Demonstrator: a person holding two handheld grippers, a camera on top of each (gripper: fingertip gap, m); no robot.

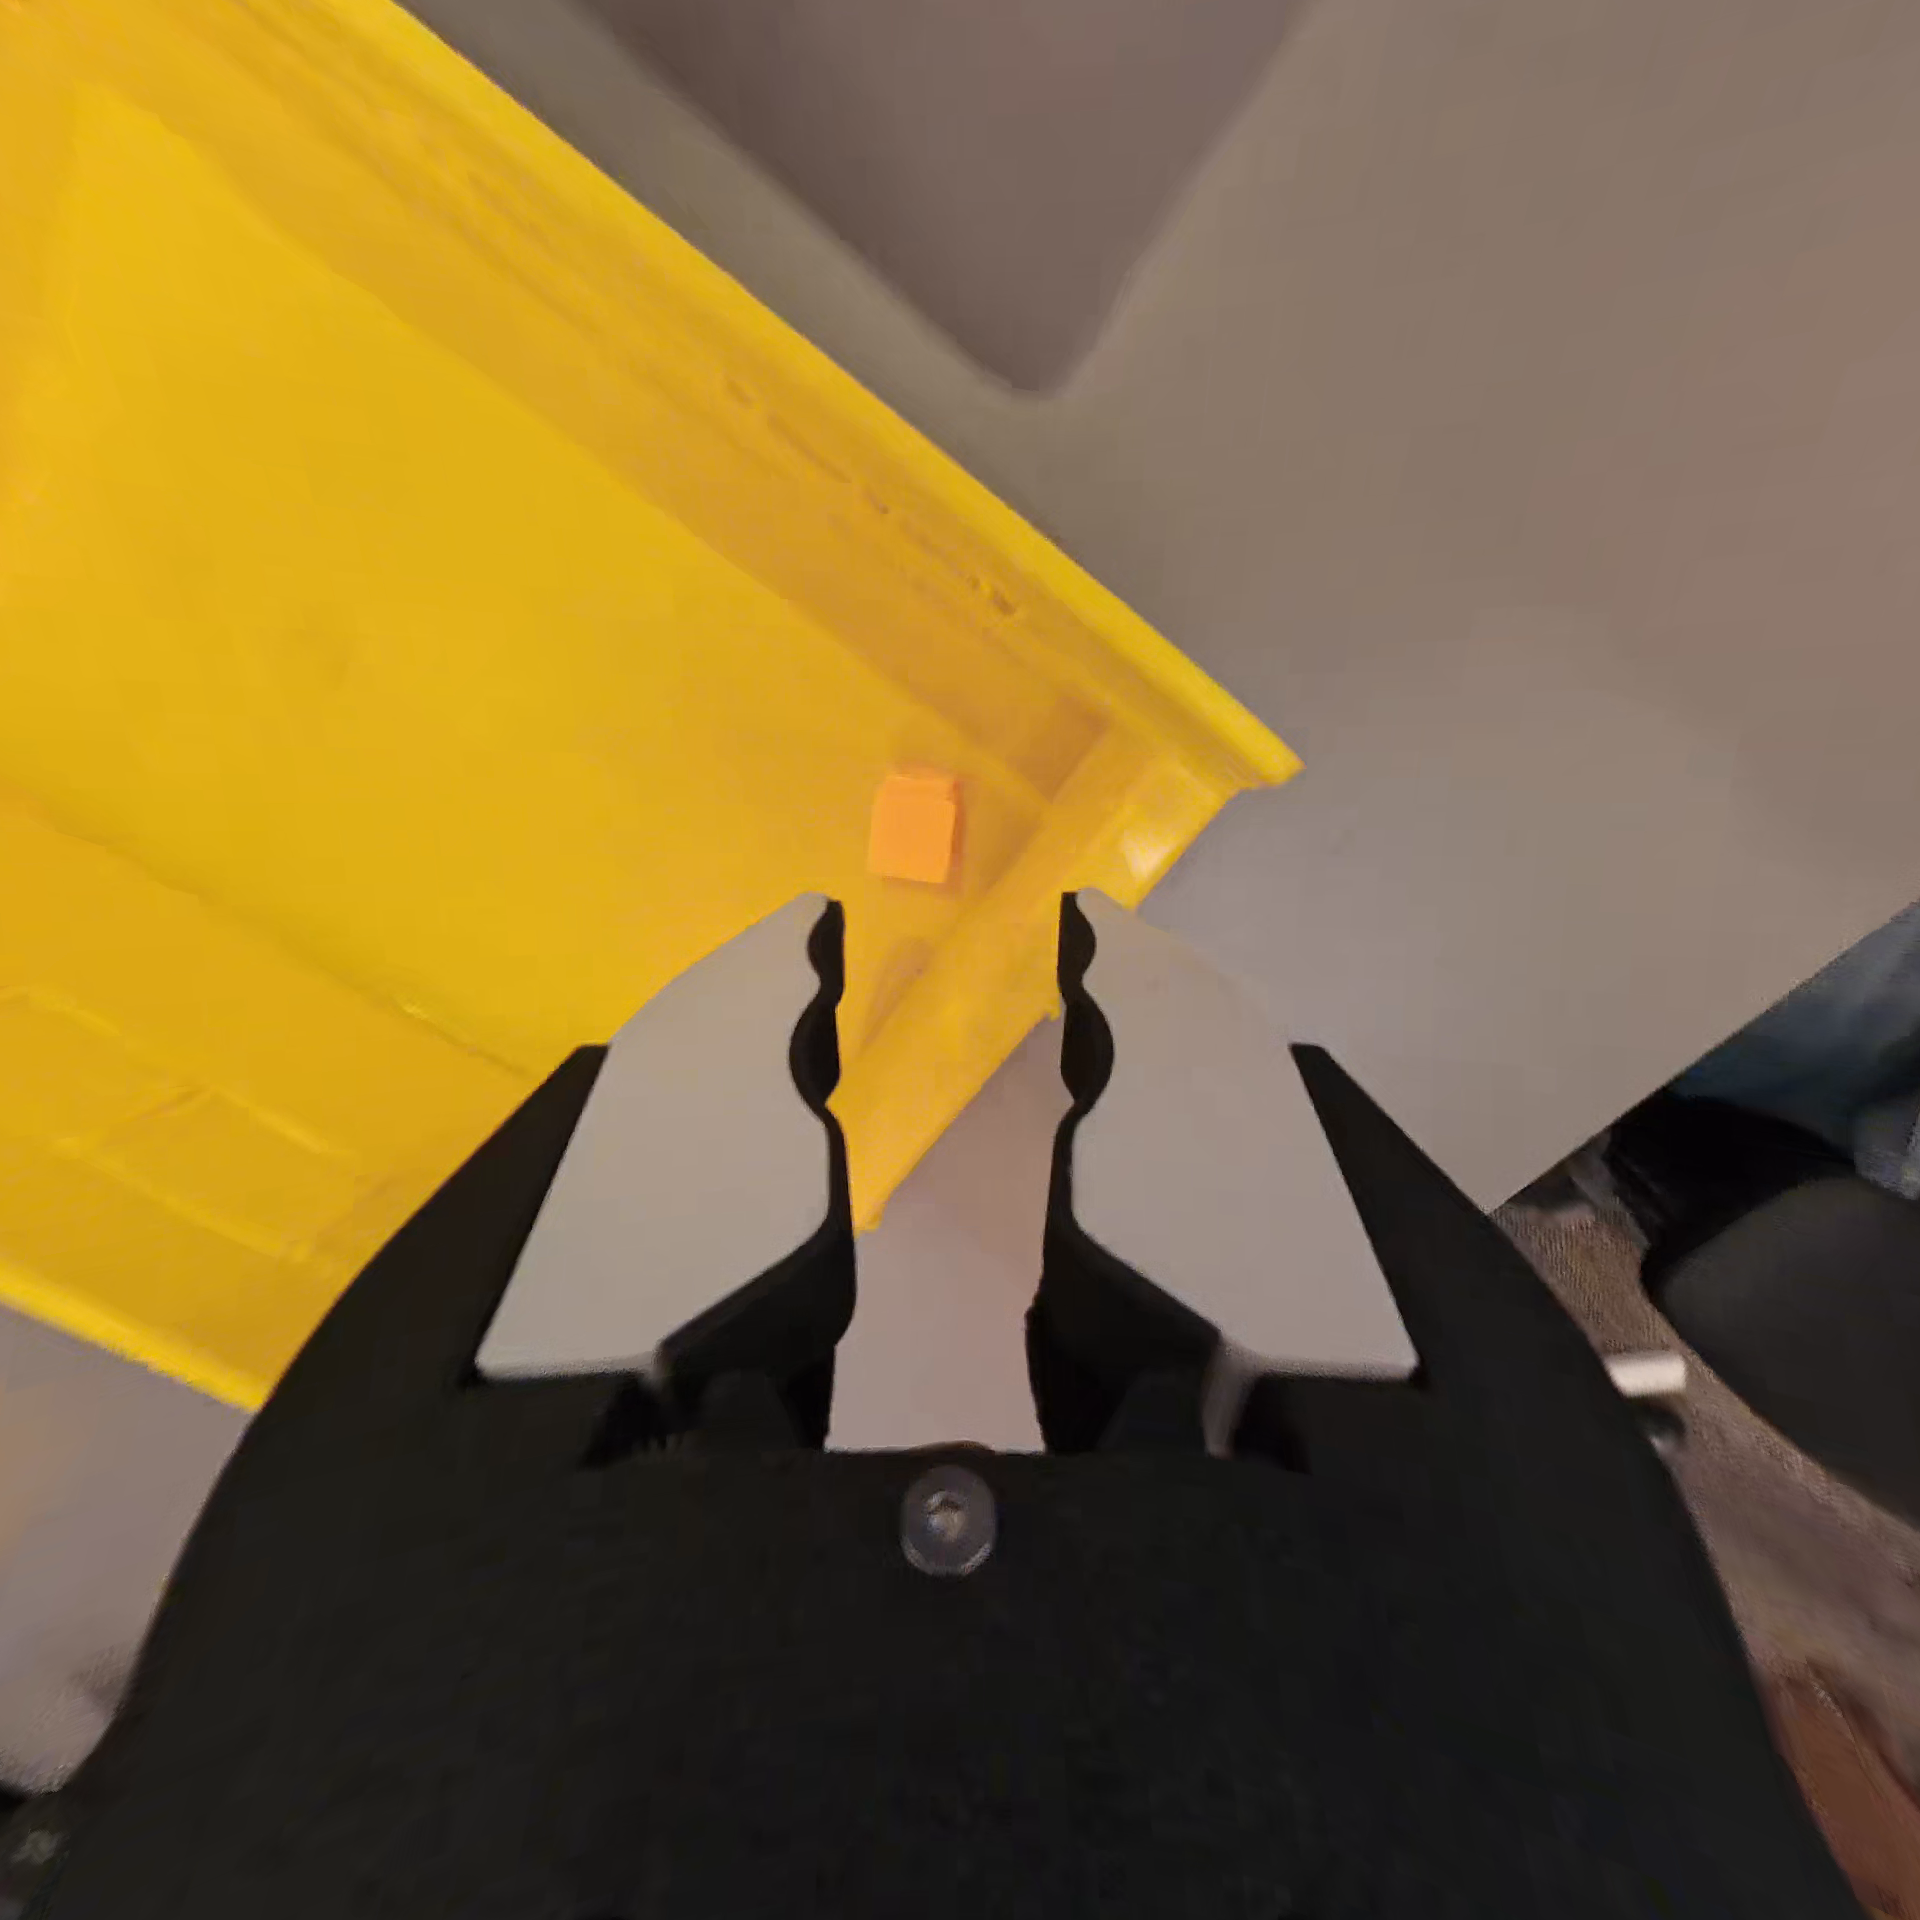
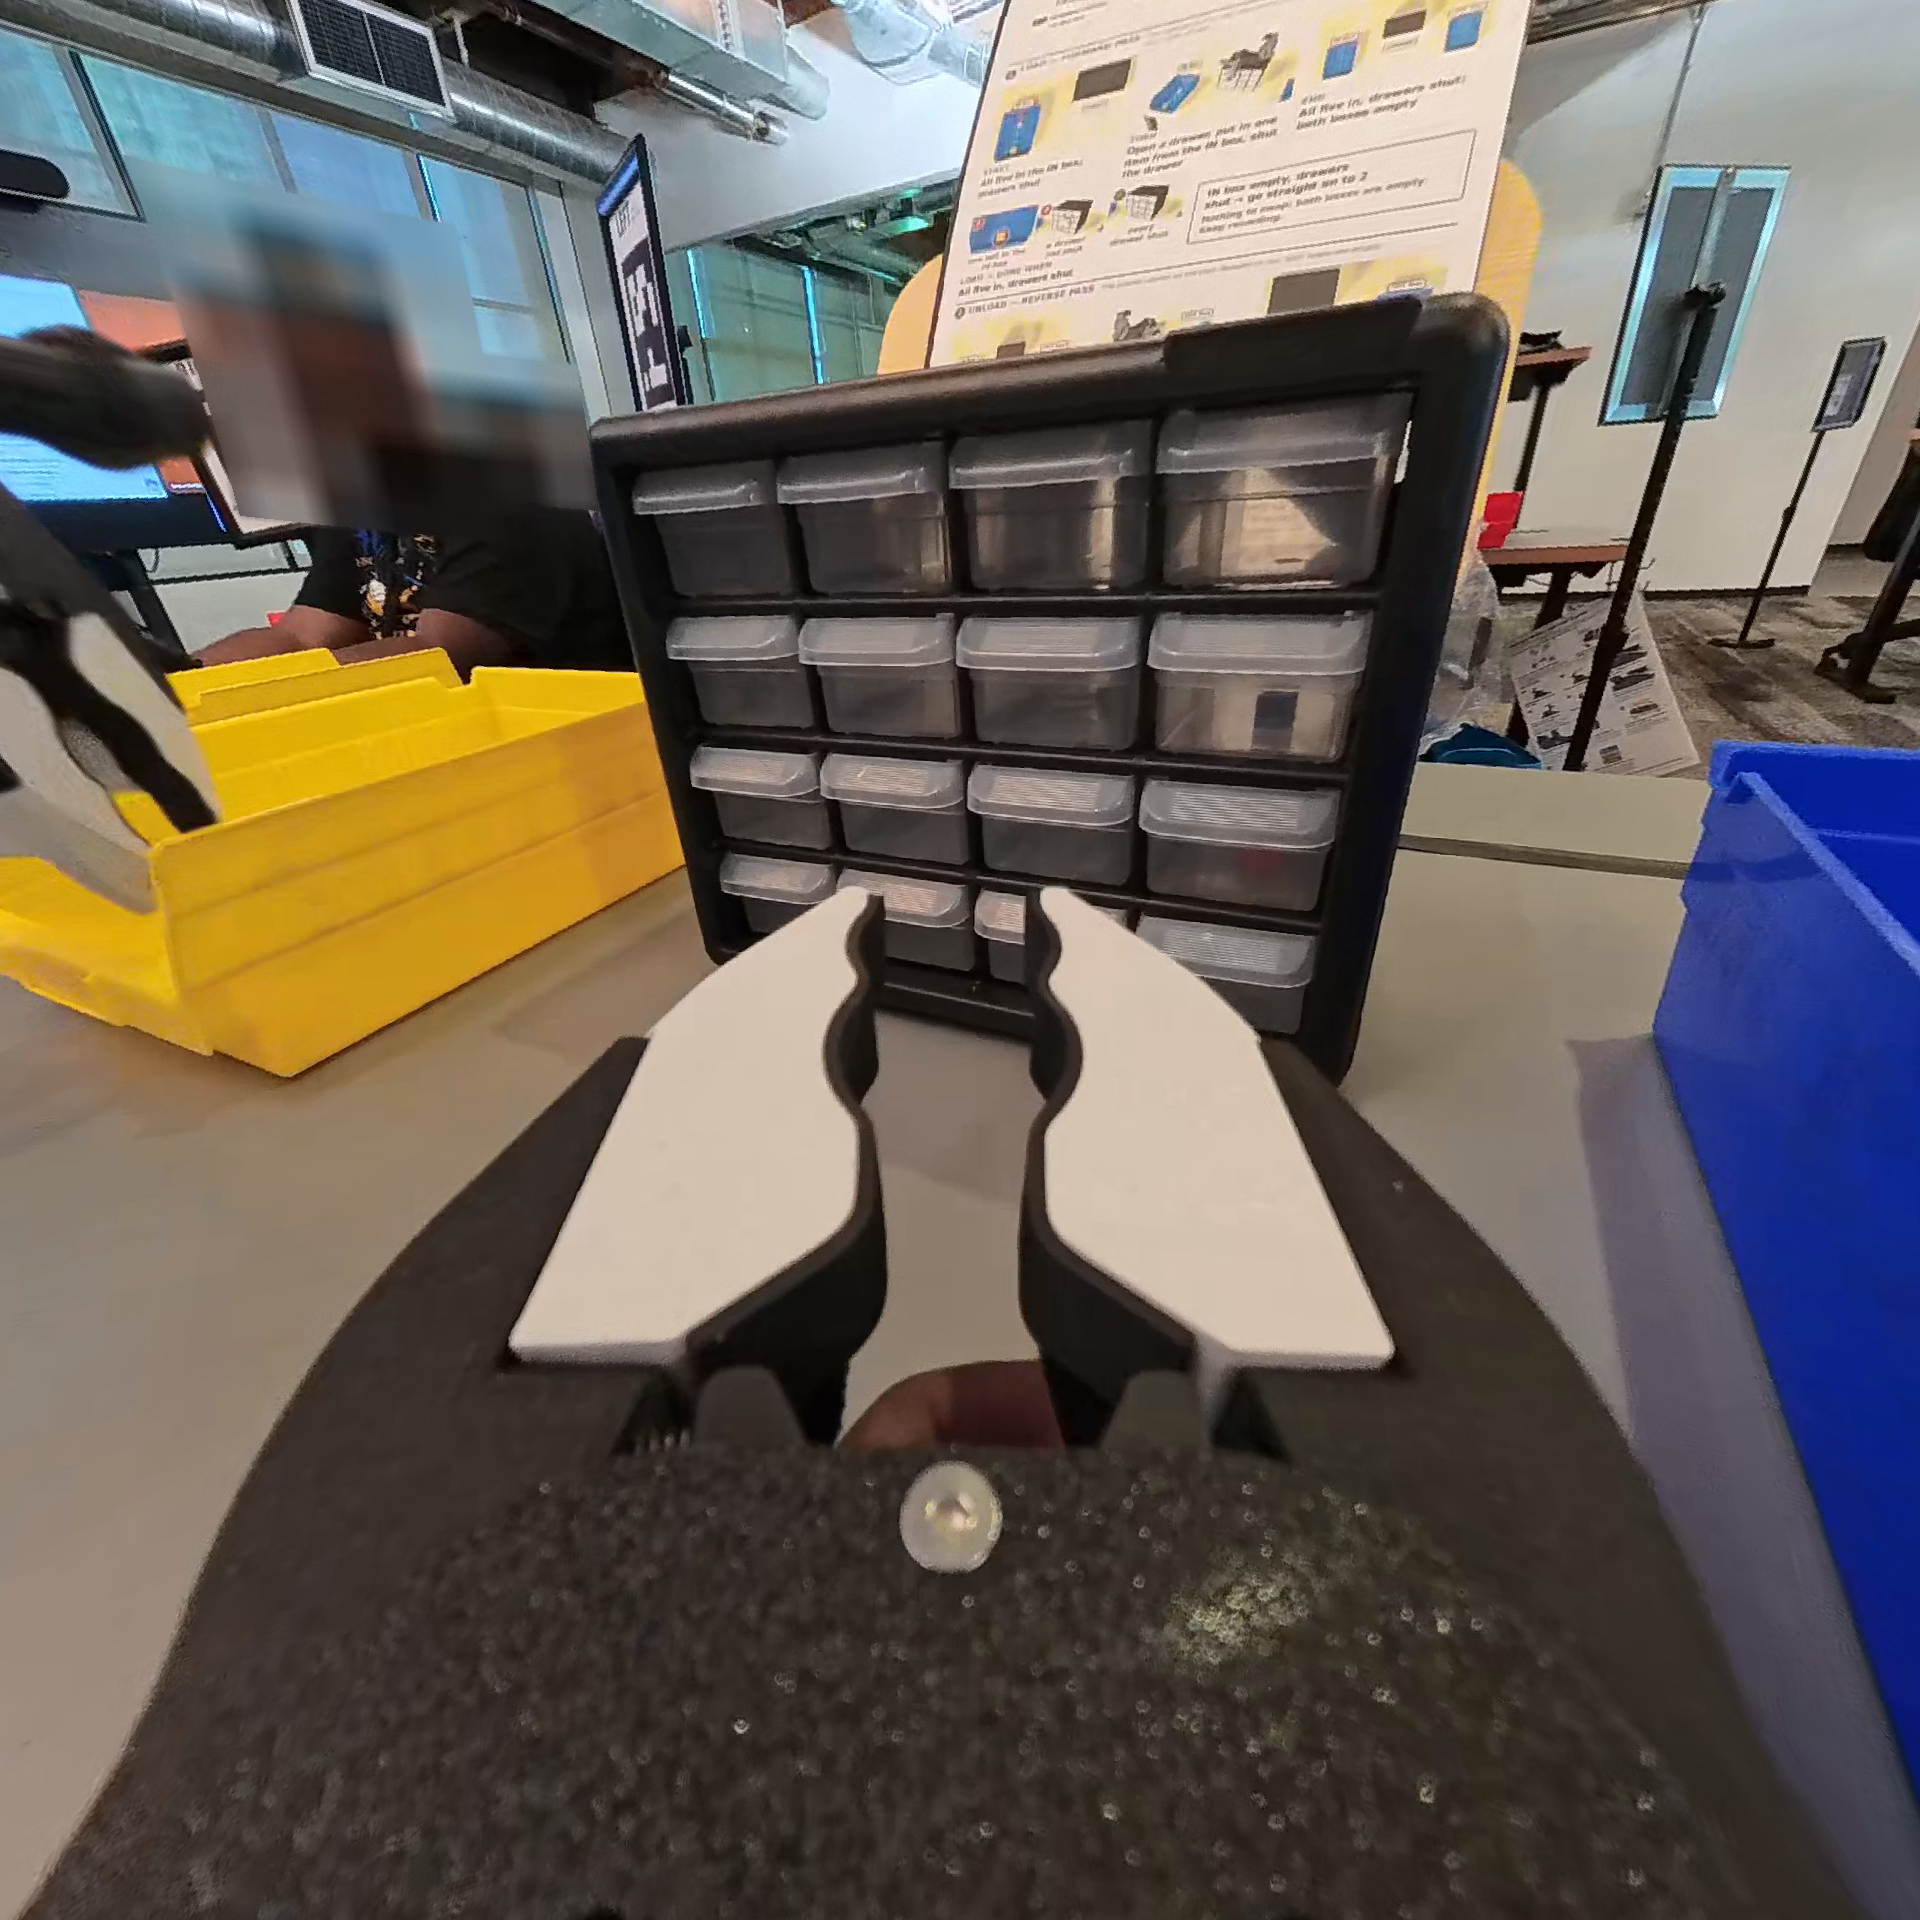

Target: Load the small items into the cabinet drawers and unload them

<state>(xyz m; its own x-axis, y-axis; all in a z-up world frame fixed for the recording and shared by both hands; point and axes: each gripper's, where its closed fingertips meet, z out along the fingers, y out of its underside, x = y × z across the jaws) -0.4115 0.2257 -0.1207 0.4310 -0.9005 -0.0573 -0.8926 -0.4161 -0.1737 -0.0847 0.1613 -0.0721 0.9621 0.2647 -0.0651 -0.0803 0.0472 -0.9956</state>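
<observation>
- One small orange block (image 1: 914,828) lies on the floor of the yellow bin (image 1: 364,644), tucked near a corner where two walls meet.
- Left gripper (image 1: 948,904) hovers just above it, pointing down into the bin, jaws parted with nothing between them.
- To pick well, I judge the tips should drop straight down astride the block, clear of the corner wall, then close squarely on two opposite faces.
- Right gripper (image 2: 956,914) is held low over the grey table (image 2: 260,1195), level and aimed at the bottom row of the black drawer cabinet (image 2: 1039,665); its jaws are also apart and empty.
- All clear drawers appear pushed in; a blue bin (image 2: 1808,1039) stands to the right.
</observation>
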